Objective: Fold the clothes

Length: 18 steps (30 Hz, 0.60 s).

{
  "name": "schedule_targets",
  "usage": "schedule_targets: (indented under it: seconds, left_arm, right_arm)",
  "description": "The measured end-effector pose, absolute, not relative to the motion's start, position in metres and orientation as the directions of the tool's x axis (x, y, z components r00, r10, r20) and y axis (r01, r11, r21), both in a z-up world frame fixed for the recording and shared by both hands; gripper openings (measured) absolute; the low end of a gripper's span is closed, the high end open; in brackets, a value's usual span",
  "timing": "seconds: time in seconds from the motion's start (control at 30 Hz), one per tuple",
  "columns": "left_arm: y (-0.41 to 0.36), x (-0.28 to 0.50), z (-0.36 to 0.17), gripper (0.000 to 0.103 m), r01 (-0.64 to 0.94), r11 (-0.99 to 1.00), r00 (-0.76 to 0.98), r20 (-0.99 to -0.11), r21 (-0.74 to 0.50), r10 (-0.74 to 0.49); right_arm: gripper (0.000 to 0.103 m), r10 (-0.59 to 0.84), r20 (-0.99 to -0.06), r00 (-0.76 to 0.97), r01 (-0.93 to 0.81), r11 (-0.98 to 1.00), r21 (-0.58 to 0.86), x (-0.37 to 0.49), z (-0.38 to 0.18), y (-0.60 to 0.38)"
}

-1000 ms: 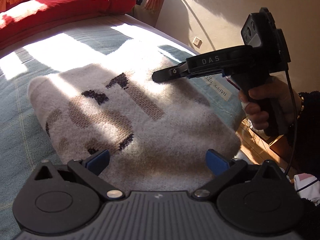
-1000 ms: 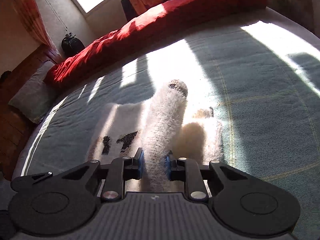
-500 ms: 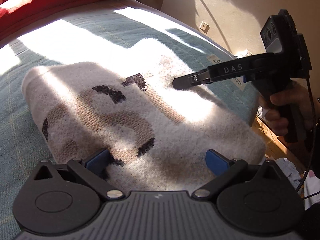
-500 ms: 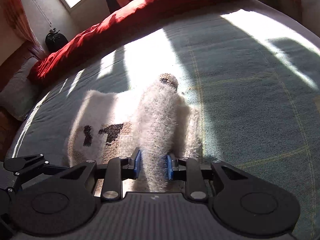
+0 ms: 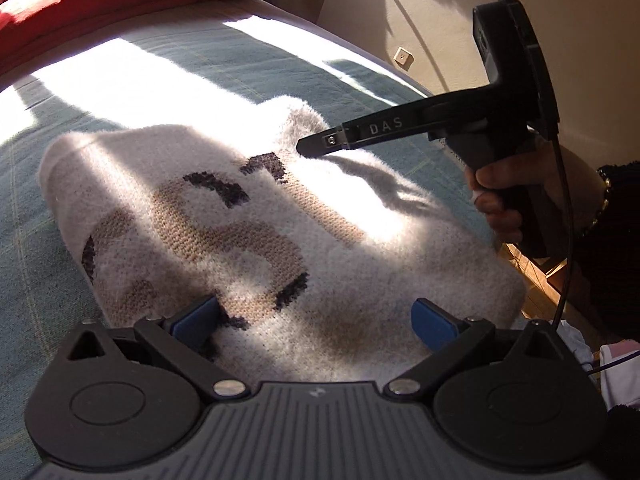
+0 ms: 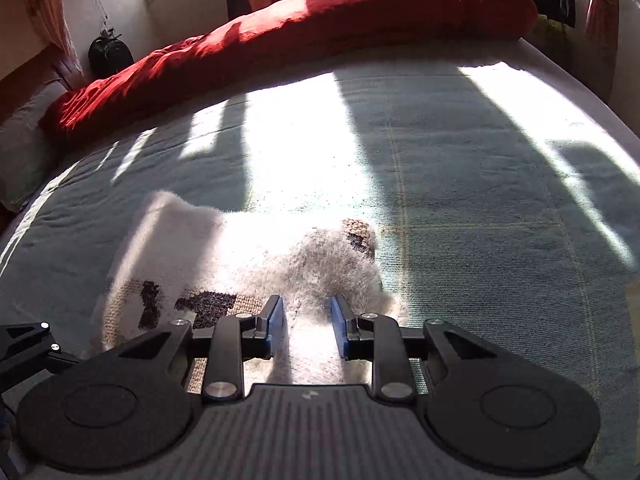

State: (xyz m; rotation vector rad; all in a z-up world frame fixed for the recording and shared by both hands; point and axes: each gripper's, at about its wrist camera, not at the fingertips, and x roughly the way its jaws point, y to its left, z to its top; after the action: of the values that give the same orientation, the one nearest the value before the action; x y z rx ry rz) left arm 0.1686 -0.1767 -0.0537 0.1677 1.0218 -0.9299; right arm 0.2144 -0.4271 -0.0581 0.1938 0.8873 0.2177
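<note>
Change: right gripper has parted its pads, sleeve now loose between them
Left gripper: spread wide over sweater
Sweater: one, at bedspread's near edge
Room: bare bedspread beyond sweater, one red duvet behind

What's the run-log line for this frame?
phase: folding | left hand-held gripper: open over sweater | right hand-held gripper: around sleeve | surface: bed

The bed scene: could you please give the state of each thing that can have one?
Sweater: folded, lying flat on the bed cover.
Sleeve: draped over the sweater body.
Left gripper: open, above the sweater.
Right gripper: partly open around the sleeve.
Red duvet: bunched along the far edge.
</note>
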Motion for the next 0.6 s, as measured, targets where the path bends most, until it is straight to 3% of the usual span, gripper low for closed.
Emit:
schedule_targets:
  seconds: [0.23,0.4,0.6]
  left_arm:
    - [-0.176,0.171,-0.052,0.101,0.725,0.623,0.178,-0.792,-0.296,-0.583]
    - [-0.173,0.146,-0.039,0.1,0.769,0.58,0.153,-0.802,-0.27,-0.577]
    - [-0.169,0.102,-0.018,0.1,0.833,0.499,0.113,-0.81,-0.239,-0.575]
  right_arm:
    - [0.029,0.317,-0.748,0.582,-0.123,0.944,0.305,0.223,-0.065,-0.435]
    - [0.032,0.392,-0.724,0.567,-0.195,0.918,0.344,0.207,-0.033,-0.439]
    - [0.031,0.576,-0.676,0.459,-0.454,0.806,0.378,0.146,0.017,-0.422]
